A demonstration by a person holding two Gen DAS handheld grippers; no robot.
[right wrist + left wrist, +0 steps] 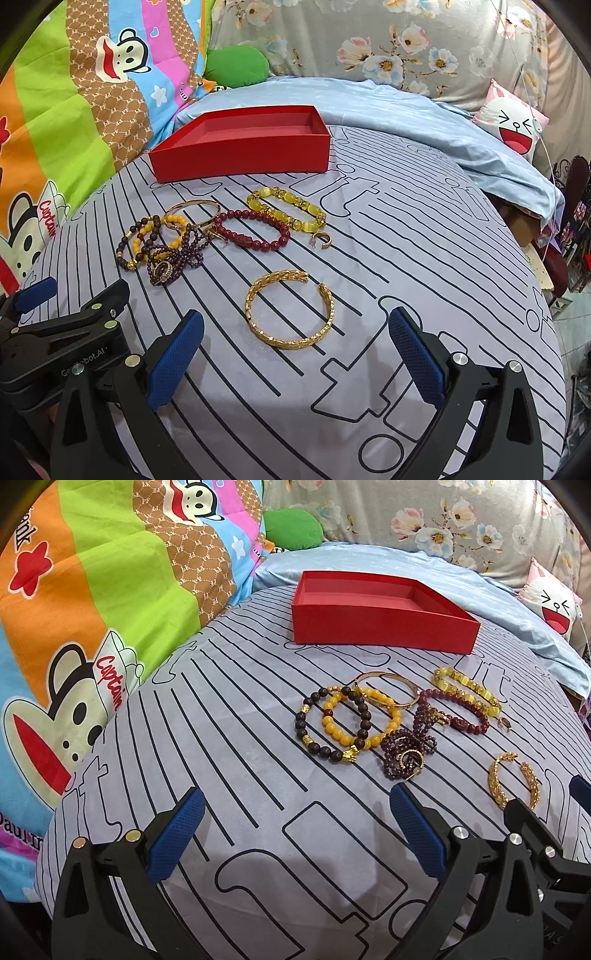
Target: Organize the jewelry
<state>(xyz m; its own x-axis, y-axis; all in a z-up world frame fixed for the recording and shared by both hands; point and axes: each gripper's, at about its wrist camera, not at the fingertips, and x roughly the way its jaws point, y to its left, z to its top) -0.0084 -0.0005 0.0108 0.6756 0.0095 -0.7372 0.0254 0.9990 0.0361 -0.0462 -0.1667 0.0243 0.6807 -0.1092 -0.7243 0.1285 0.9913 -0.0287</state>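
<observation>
An empty red box sits at the back of a striped grey cushion. In front of it lie several bracelets: dark beads, yellow beads, a thin gold bangle, purple beads, red beads, pale yellow stones. A gold braided cuff lies alone, just ahead of my right gripper, which is open and empty. My left gripper is open and empty, short of the pile.
A cartoon monkey quilt rises at the left. A light blue sheet, floral pillow and green plush lie behind the box. A small ring lies by the yellow stones. The bed's edge drops off at the right.
</observation>
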